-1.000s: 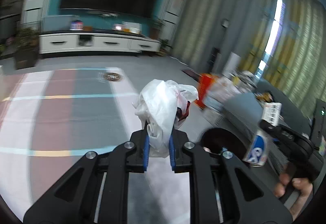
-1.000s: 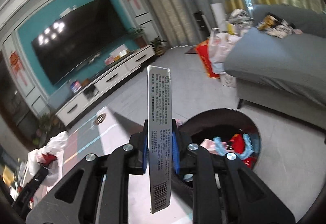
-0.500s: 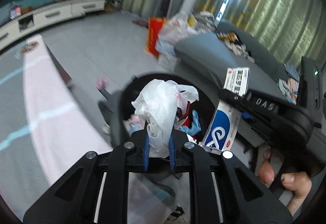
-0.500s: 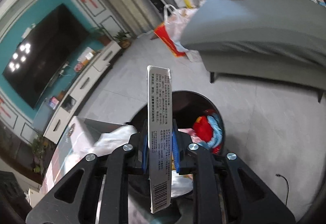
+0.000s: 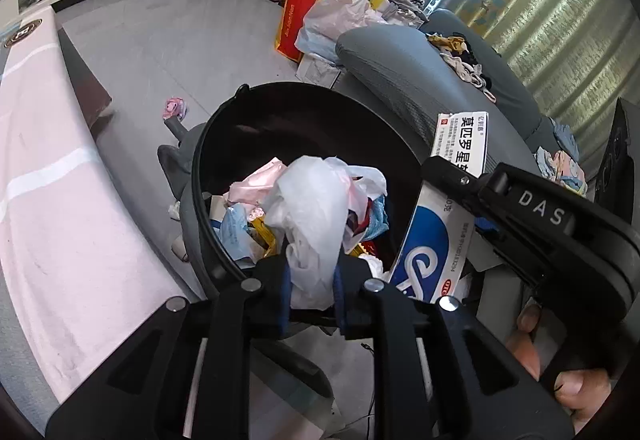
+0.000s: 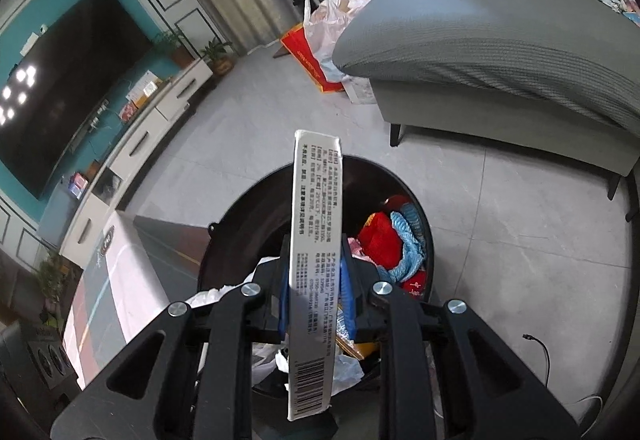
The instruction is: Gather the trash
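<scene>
Trash fills the round black bin (image 5: 224, 144) on the floor: pink plastic, a blue mask, yellow wrappers, and in the right view something red (image 6: 382, 234) with a light blue cloth (image 6: 412, 240) beside it. I hold my left gripper (image 5: 310, 276) over the bin, and its two blue pads are squeezed on the bottom of a crumpled white plastic bag (image 5: 316, 208), which puffs up above the fingers. My right gripper (image 6: 314, 288) is also over the bin, pinched tight on a long white medicine box (image 6: 314, 260) that stands on its thin edge, with a barcode at the near end. From the left view I see the same box (image 5: 436, 240) just beside the bag, with its blue and white front and red letters, and my right hand (image 5: 560, 372) gripping the handle. A pink cloth (image 5: 52, 200) covers a low table next to the bin. The floor (image 6: 500, 240) is grey tile, and a small pink scrap (image 5: 175, 108) lies on it behind the bin. A grey sofa (image 6: 500, 52) with clothes piled on top stands near the bin, and a red bag (image 6: 308, 64) and a white plastic sack (image 6: 328, 16) sit at its end. A big dark TV (image 6: 60, 80) hangs on a teal wall above a white cabinet (image 6: 144, 144). Striped curtains (image 5: 552, 8) cover the bright window.
</scene>
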Demonstrator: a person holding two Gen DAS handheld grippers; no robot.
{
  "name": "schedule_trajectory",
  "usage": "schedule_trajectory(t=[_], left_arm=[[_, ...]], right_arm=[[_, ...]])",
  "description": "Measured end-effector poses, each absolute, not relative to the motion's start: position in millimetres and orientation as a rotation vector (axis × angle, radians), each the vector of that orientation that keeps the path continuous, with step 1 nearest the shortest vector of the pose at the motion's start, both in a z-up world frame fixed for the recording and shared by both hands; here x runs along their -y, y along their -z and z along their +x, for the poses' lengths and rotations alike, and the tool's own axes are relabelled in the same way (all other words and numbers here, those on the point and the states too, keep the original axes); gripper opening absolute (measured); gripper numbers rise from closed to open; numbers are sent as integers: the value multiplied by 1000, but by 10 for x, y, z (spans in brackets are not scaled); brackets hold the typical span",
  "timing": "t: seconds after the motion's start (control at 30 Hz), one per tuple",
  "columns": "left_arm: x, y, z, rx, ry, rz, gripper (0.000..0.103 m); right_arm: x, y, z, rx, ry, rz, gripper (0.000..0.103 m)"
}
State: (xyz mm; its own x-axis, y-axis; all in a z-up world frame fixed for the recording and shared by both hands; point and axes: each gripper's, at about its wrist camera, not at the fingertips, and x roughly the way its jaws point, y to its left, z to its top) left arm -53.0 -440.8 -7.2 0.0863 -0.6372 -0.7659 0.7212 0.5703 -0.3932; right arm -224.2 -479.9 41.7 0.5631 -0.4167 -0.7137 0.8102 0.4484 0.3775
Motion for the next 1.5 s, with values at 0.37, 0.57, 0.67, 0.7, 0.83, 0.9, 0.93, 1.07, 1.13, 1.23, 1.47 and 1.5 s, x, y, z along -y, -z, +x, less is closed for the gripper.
schedule_trajectory(t=[0.37,0.57,0.67,0.7,0.83,0.9,0.93,1.07,1.13,1.23,1.47,1.5], left_arm=[[4369,67,-458,-1100,998,53,39],[4242,-159,-460,-1035,978,50,72],[4151,-344,-509,-980,973,65,91],[4108,-430,-538,-949,970,68,93],[3958,-728,-631,-858,948,82,100],[3901,-859,-673,-825,940,86,100],[3863,-929,-691,-809,931,91,100],[3758,-1093,-748,-768,907,79,100],[3702,-1136,-764,-763,900,62,100],[3660,-1144,-779,-784,909,57,100],[3676,-1042,-773,-810,849,68,100],[3676,-1025,-766,-814,835,69,100]], right_arm=[[4796,-399,-2212,-589,820,774,32],[4794,-524,-2395,-508,855,788,64],[4761,-596,-2460,-484,884,778,72],[4745,-631,-2484,-474,892,769,75],[4661,-787,-2577,-431,910,717,90],[4624,-849,-2624,-415,914,705,100],[4617,-875,-2634,-416,916,703,100],[4537,-985,-2659,-414,921,657,100],[4510,-1008,-2648,-423,933,627,100],[4492,-1015,-2619,-444,962,588,100],[4496,-947,-2566,-486,946,592,100],[4498,-943,-2563,-487,947,590,100]])
